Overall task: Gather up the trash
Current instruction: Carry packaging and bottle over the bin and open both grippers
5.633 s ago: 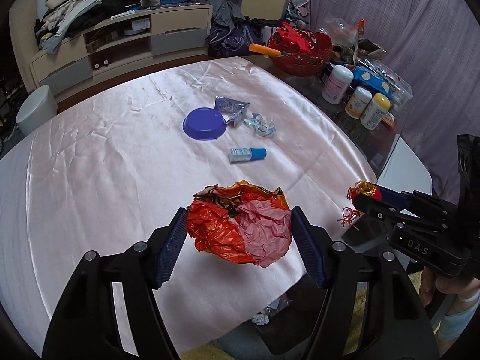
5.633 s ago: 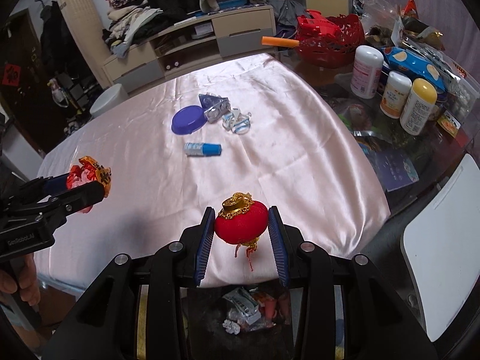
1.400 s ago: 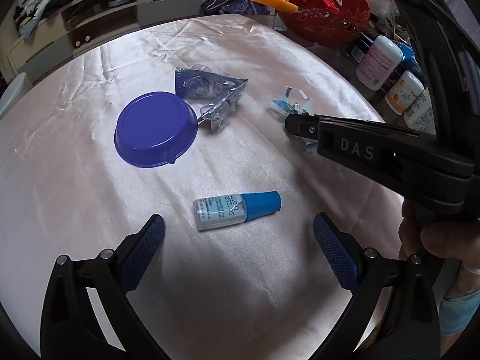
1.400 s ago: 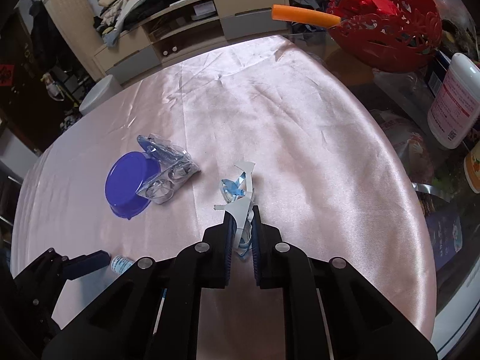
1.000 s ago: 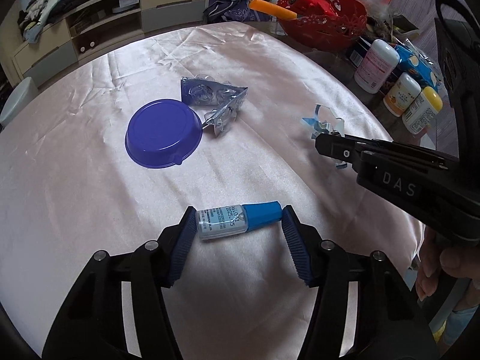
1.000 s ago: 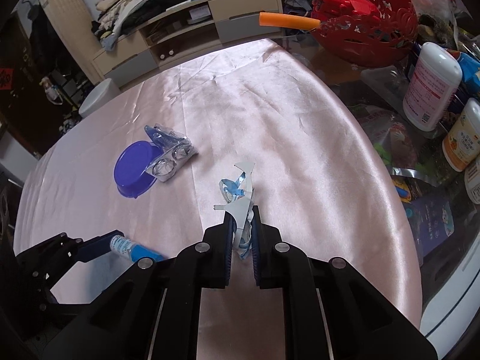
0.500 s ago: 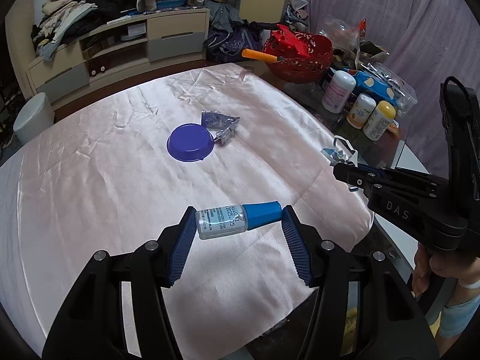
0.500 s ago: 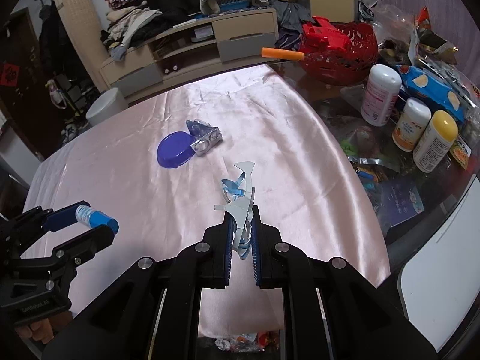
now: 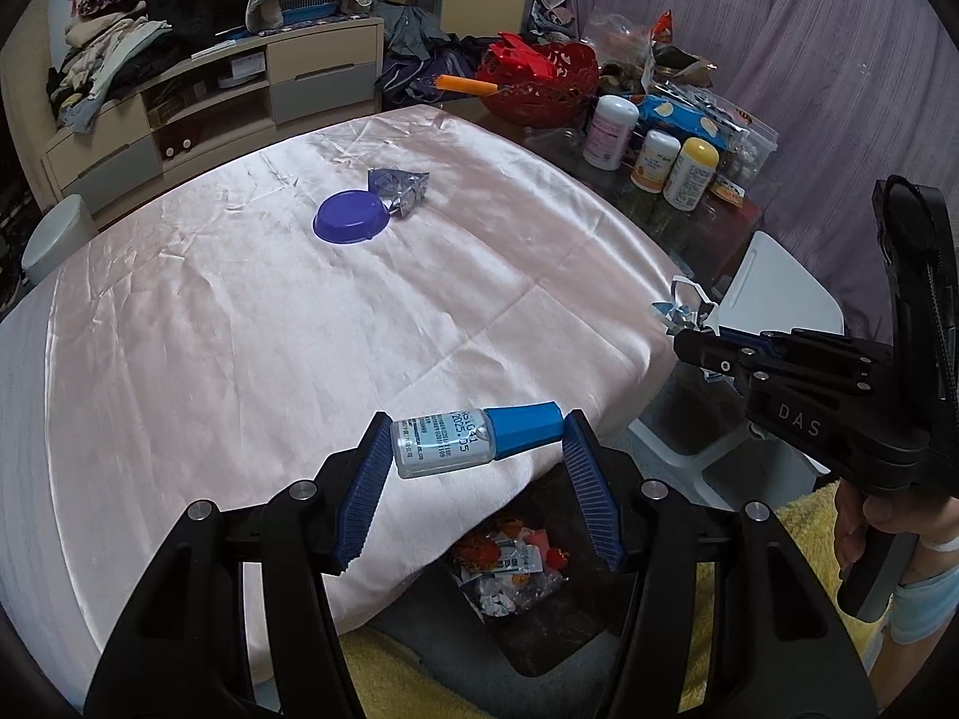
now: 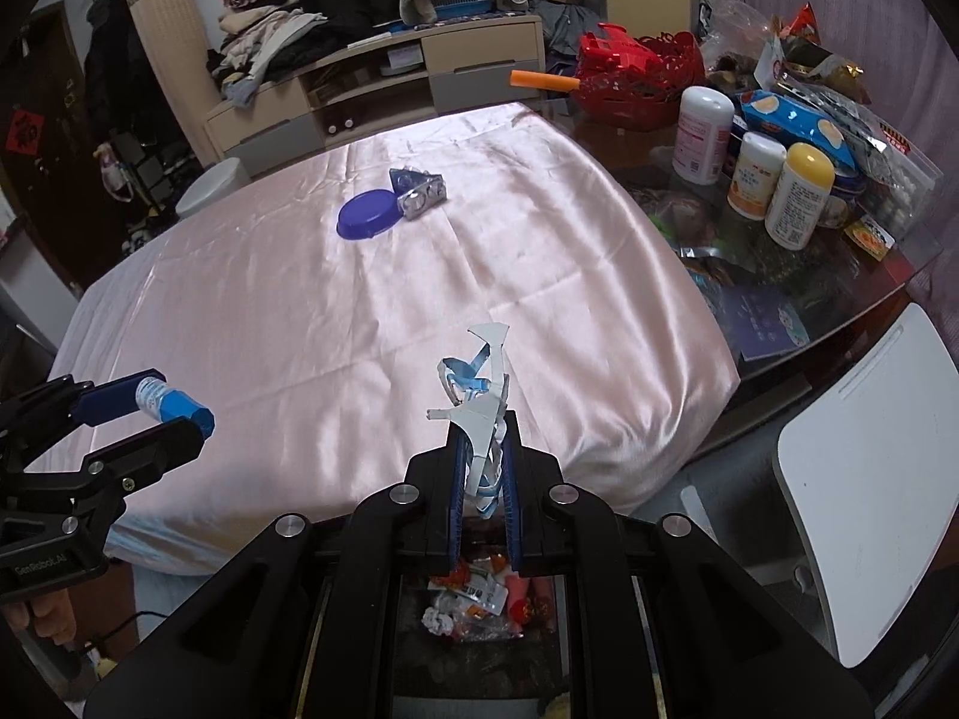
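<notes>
Trash bin, dark and open-topped, sits on the floor just off the near edge of the table, partly hidden behind both sets of tongs; crumpled wrappers in red, white & silver lie inside. Left gripper hangs over that edge w/ its ribbed blue pads about half open, clamped end to end on a small bottle: clear body, printed label, blue faceted cap pointing right. Right gripper has its pads almost together, pinching a torn scrap of white & blue plastic packaging that sticks up, jagged, above the tips. From the left wrist cam it shows at right, off the table corner, w/ a hand on its handle.

Pink satin tablecloth, glossy & creased, covers most of the table. Far across it rest a round purple lid and, touching its right side, a crinkled silver blister pack; both are well apart from the grippers. Bare dark tabletop at far right is crowded: red lattice basket w/ an orange stick poking out left, three plastic jars w/ white or yellow caps, blue snack bags. White chair seat stands near right. Beige cabinet piled w/ clothes lines the far wall.
</notes>
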Demonstrator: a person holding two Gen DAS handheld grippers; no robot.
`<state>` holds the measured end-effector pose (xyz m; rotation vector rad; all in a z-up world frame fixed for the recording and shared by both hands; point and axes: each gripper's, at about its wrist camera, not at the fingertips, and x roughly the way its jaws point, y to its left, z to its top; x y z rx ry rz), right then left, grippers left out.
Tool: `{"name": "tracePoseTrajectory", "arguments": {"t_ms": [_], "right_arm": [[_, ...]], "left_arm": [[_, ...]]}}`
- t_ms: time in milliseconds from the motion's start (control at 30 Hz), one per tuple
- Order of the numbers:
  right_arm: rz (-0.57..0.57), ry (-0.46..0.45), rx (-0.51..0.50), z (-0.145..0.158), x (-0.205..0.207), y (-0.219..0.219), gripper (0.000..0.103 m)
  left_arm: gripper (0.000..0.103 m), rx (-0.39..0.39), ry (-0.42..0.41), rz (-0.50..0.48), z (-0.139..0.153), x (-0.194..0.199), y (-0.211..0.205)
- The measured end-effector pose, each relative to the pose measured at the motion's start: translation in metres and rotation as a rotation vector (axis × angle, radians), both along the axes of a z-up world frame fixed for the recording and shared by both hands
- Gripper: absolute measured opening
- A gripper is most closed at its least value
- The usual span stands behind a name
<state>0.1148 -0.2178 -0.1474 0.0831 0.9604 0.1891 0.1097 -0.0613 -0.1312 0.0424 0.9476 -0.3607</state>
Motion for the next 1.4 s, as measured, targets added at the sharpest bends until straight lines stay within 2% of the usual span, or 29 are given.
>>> {"name": "tracePoseTrajectory", "arguments": {"t_ms": [433,633,933,1267,1333,1400], "right_arm": [[-0.006,0.108,0.012,-0.051,-0.049,0.004,0.013],[0.0,0.17,0.02,-0.077,-0.063,0.008,0.013],[-0.004,0.261,0.073,-0.107,-0.073,0.005,0.015],[-0.022,0.297,0.078,-0.119,-0.067,0.001,0.016],[-0.027,0.3,0.081,-0.12,-0.065,0.0,0.018],[-0.036,0.298,0.088,-0.12,-0.063,-0.002,0.034]], "left_arm": [[0.055,0.003,0.108,-0.063,-0.054,-0.048,-0.011],[0.055,-0.014,0.182,-0.084,-0.091,-0.057,-0.02],[0.055,0.019,0.295,-0.108,-0.143,-0.062,-0.032],[0.055,0.024,0.333,-0.121,-0.151,-0.058,-0.037],[0.055,0.025,0.332,-0.128,-0.151,-0.058,-0.038],[0.055,0.023,0.33,-0.132,-0.151,-0.059,-0.039]]}}
